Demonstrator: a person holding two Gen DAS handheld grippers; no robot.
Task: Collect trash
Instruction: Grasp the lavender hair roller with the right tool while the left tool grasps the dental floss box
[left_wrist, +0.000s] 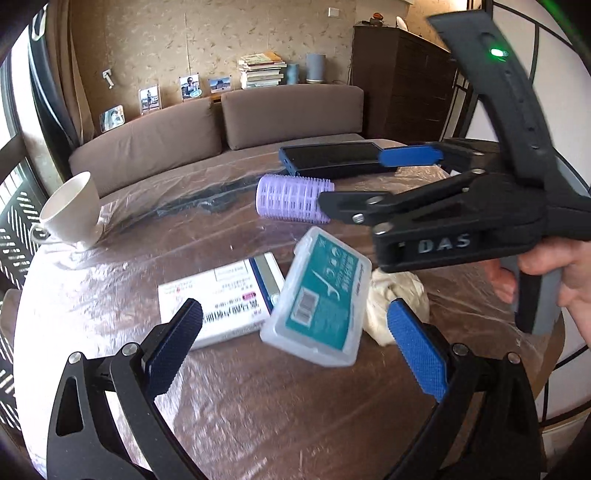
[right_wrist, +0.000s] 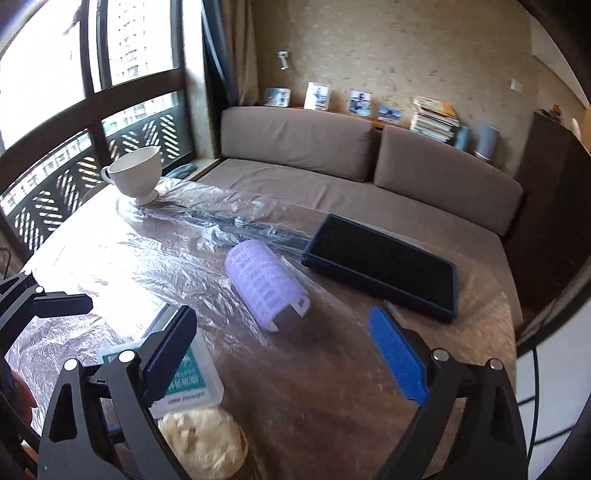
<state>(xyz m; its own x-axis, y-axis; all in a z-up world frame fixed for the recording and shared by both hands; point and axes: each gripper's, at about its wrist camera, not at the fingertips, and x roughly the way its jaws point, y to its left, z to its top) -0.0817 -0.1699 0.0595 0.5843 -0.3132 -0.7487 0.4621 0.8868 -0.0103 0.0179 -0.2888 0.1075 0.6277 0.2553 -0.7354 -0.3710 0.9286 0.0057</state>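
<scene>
Round bench (left_wrist: 258, 406) under crinkled clear plastic sheet (right_wrist: 155, 258). Left tongs (left_wrist: 295, 350) spread wide, holding nothing; clear floss-pick case (left_wrist: 317, 295) with teal label directly between the pads, toward 12 o'clock, lying partly over a white printed box (left_wrist: 218, 295) at 11 o'clock. Crumpled cream tissue wad (left_wrist: 399, 295), the trash, at 1 o'clock of left tongs, just behind the blue pad (left_wrist: 417, 350), touching the case's edge. Right tongs (right_wrist: 295, 354) also spread wide, empty; same wad (right_wrist: 203, 439) low at 7 o'clock, beside the dark pad (right_wrist: 170, 354), outside the gap. Lilac hair roller (right_wrist: 264, 286) ahead at 12 o'clock, on its side. Dark flat tray (right_wrist: 384, 266) at 1 o'clock, near bench edge. White cup (right_wrist: 136, 175) far at 10 o'clock, standing on the sheet.
</scene>
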